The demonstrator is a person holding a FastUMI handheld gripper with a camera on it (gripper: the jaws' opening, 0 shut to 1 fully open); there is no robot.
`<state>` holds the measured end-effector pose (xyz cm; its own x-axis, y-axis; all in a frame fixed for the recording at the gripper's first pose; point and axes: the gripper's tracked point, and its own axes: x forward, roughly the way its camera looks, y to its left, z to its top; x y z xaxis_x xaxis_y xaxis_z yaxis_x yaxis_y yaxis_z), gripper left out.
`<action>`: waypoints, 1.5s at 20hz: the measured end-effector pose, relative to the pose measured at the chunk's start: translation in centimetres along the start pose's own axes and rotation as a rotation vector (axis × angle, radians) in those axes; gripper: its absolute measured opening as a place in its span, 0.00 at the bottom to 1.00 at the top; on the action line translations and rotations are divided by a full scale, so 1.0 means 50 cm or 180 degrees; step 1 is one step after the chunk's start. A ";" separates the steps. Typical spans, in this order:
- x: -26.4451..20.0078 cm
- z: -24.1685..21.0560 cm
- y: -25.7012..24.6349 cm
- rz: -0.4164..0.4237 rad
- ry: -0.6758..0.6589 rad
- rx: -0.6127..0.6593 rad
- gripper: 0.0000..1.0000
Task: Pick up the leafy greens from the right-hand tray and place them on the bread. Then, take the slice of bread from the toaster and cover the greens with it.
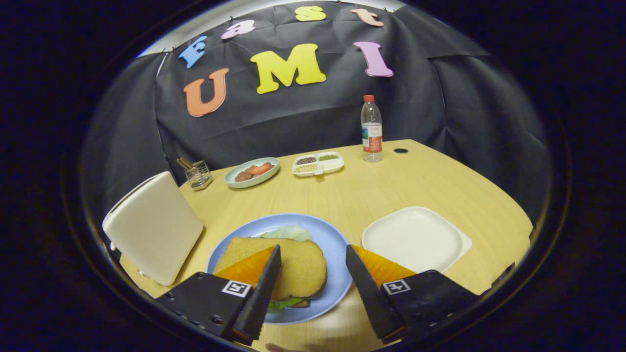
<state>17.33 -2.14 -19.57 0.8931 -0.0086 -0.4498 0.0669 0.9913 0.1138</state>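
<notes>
Gripper (313, 261) open over bread slice (293, 266) w/ greens (287, 232) on blue plate (337, 244); white tray (415, 237) beside.

Leafy greens (286, 232): mostly covered by the top bread slice (293, 264); only edges are seen.
Lower bread slice (302, 304): nearly hidden beneath.
Divided dish (318, 164): contents too small to be identified.
Toaster (152, 227): slots turned away.
Gripper (313, 278): fingers spread, bases cut off.

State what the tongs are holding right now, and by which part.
Nothing is held. The tongs stand open above the top slice of bread, which lies on the blue plate with greens showing beneath it.
</notes>
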 end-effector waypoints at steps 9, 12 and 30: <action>-0.189 0.145 0.023 -0.0258 -0.0808 -0.0126 0.96; -0.286 0.206 0.008 -0.0558 -0.1268 -0.0328 0.96; -0.491 0.254 0.097 -0.0316 -0.1801 -0.0457 0.96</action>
<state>1.34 1.21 3.27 0.9867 -0.1320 0.0947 0.1366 0.9897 -0.0434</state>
